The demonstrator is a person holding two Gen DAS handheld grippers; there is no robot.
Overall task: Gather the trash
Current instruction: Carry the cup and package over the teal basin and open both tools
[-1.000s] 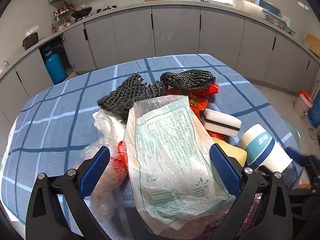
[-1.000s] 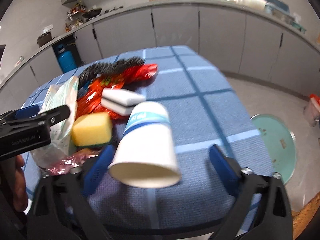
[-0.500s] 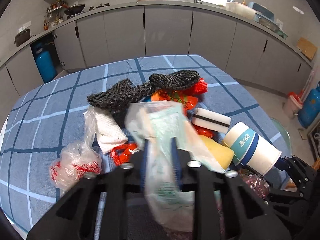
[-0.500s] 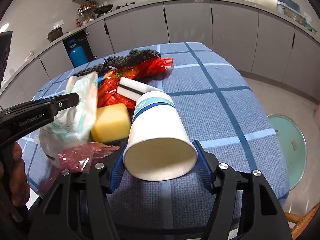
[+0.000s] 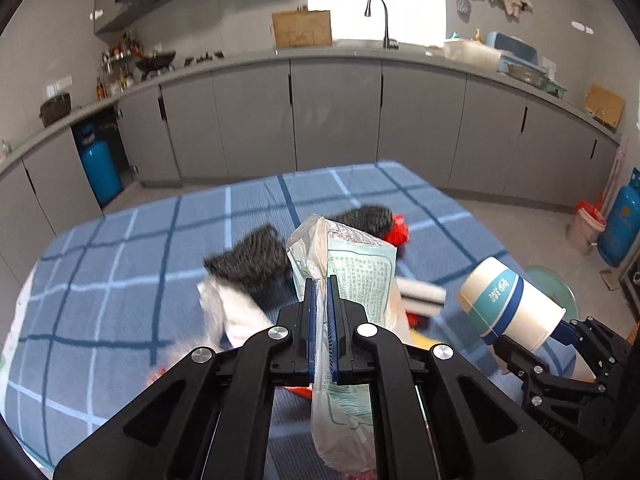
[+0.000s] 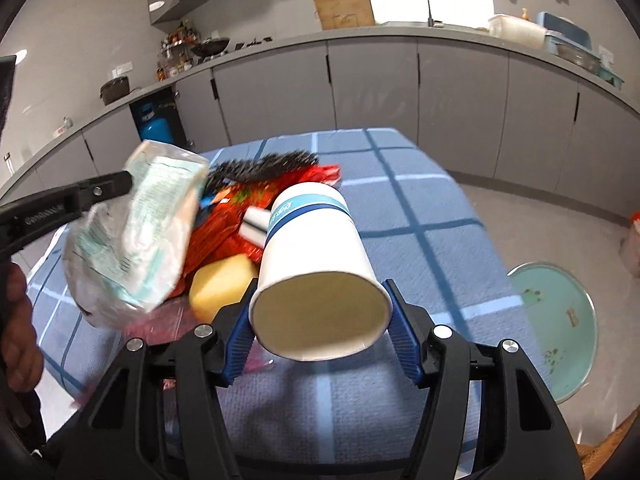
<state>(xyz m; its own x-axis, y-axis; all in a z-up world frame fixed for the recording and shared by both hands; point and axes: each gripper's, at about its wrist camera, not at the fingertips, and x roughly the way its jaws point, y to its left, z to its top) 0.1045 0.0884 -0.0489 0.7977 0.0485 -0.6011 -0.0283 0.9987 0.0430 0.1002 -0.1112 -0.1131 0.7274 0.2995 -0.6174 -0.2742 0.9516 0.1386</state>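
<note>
With left claw (image 5: 321, 312) clamped on the printed plastic bag (image 5: 352, 280) and right claw (image 6: 320, 332) closing around the paper cup (image 6: 316, 264), both clear of the worktop (image 6: 420, 216): lift step, next carry to a bin.

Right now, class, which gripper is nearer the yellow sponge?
Right. The right gripper, closing on the paper cup, hangs just beside the yellow sponge. The left gripper, shut on the plastic bag, is raised farther to the sponge's left.
</note>
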